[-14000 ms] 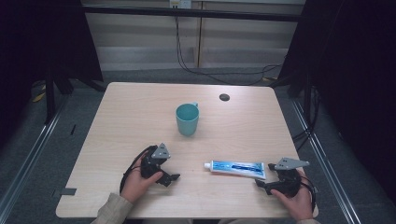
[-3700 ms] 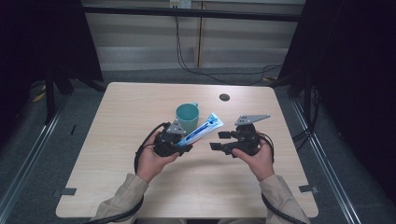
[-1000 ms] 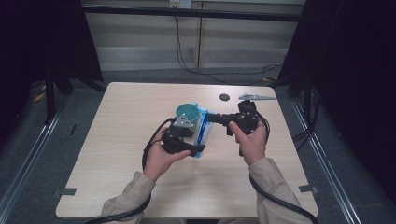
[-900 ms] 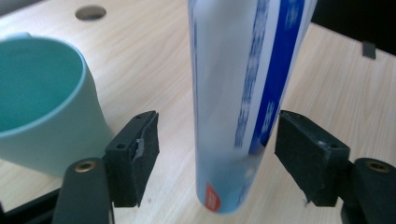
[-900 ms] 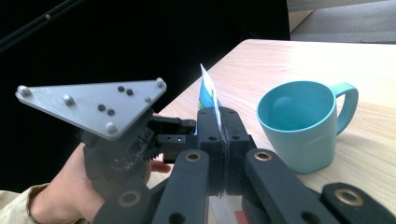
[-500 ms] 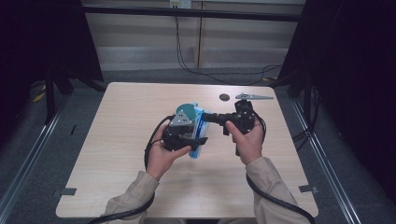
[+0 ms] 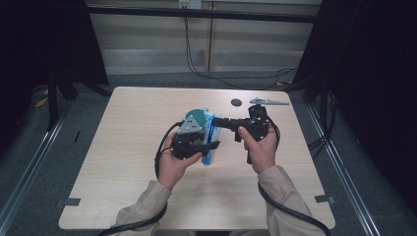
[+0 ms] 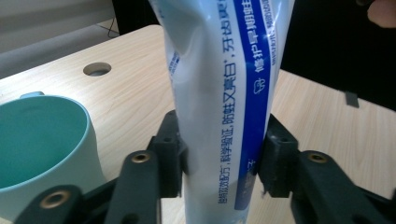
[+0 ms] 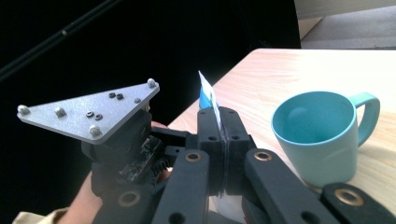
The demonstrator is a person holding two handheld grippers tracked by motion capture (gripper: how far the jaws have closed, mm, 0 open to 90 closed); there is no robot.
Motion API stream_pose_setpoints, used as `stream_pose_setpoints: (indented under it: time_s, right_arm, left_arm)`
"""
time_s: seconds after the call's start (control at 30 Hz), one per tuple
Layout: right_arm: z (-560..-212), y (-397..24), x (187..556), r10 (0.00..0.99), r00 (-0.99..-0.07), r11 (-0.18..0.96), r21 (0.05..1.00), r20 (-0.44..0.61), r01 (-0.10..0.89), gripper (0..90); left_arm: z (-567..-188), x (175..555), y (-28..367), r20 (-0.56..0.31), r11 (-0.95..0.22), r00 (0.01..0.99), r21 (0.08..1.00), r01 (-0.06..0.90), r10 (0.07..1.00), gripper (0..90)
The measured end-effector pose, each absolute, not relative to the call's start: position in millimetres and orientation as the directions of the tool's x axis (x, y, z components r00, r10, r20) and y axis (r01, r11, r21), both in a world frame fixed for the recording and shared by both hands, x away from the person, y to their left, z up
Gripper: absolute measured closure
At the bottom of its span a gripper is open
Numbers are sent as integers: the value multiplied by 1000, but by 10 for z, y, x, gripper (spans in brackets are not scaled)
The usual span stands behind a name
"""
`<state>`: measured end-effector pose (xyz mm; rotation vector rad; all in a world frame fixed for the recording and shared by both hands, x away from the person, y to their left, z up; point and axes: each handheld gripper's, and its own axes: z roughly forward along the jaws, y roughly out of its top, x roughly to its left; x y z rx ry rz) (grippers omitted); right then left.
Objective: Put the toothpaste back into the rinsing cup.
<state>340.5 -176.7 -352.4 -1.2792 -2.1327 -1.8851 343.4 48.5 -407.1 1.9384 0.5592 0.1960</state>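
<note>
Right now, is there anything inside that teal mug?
The teal mug looks empty in the right gripper view: its bare inner wall and part of its bottom show. The near rim hides the rest of the bottom.

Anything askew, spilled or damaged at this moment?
Nothing spilled. The toothpaste tube is off the table, held beside the teal mug: right gripper pinches its flat end, while left gripper, jaws just closing, squeezes its dented body.

Chinese print "牙齿又亮白" on blue-white toothpaste tube [image 8: 224,93], rest illegible
</note>
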Motion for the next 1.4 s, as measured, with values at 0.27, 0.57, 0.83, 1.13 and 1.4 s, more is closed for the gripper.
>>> stream_pose_setpoints:
  time_s: [0.27, 0.57, 0.83, 1.13, 1.4]
  right_arm:
    - [-3484, -1782, 3376, 541, -686, -66, 838, 486, 542, 767]
    - [-3509, -1909, 3309, 559, -725, -31, 884, 402, 466, 357]
    - [-3790, -2126, 3224, 641, -709, 98, 884, 295, 457, 256]
    - [-4275, -2220, 3116, 703, -682, 247, 830, 202, 500, 204]
    - [-4671, -2318, 3003, 723, -669, 318, 774, 175, 547, 182]
  left_arm:
    - [-4031, 3398, 502, -117, -334, 877, 895, 297, 466, 717]
    - [-4001, 3436, 585, -136, -327, 872, 891, 315, 470, 738]
    - [-3938, 3487, 701, -136, -301, 863, 901, 312, 487, 737]
    - [-3877, 3550, 786, -140, -276, 851, 909, 314, 506, 736]
    - [-3801, 3597, 812, -130, -266, 847, 915, 303, 516, 736]
